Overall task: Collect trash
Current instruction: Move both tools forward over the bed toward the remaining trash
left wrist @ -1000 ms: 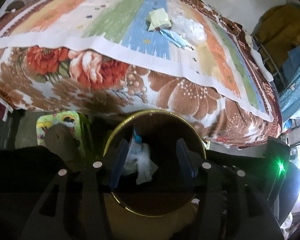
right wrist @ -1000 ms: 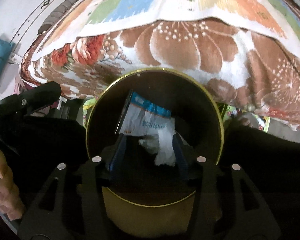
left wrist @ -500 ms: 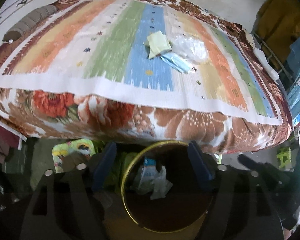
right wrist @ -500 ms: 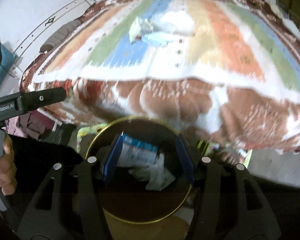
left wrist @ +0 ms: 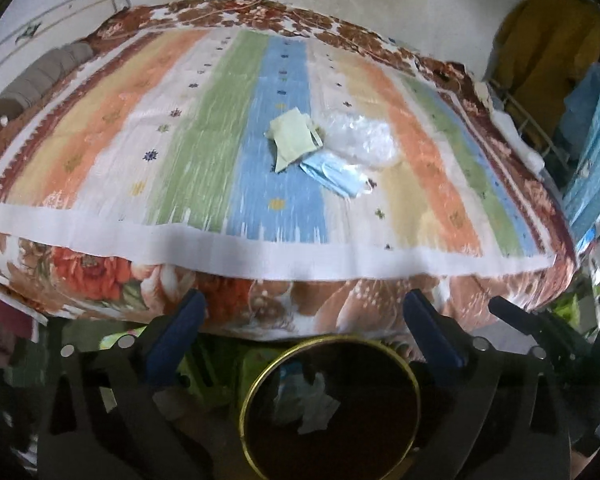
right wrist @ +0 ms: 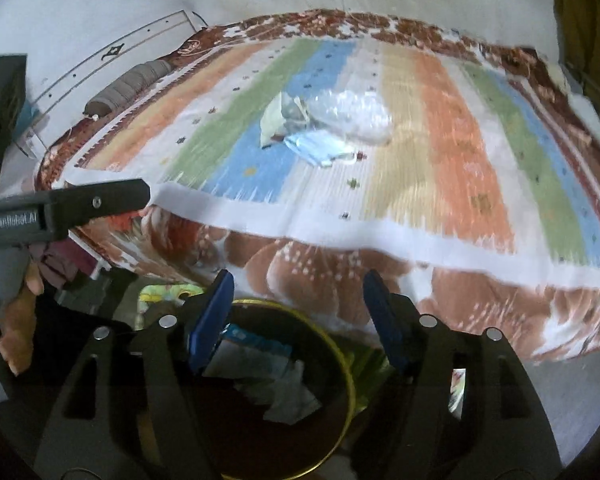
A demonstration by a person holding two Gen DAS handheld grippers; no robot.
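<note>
A dark round bin with a gold rim stands on the floor at the foot of the bed; white crumpled paper and a blue-white wrapper lie inside it. On the striped bedspread lie a pale green folded paper, a blue face mask and a clear plastic bag. My left gripper is open and empty above the bin. My right gripper is open and empty above the bin too.
The bed has a floral quilt under the striped cover. A grey rolled bolster lies at its far left. Clothes hang at the right. The left gripper's body shows at the left of the right wrist view.
Both grippers have risen from inside the bin and tilted up toward the bed top. Their jaws have opened wider. The trash stays in the bin.
</note>
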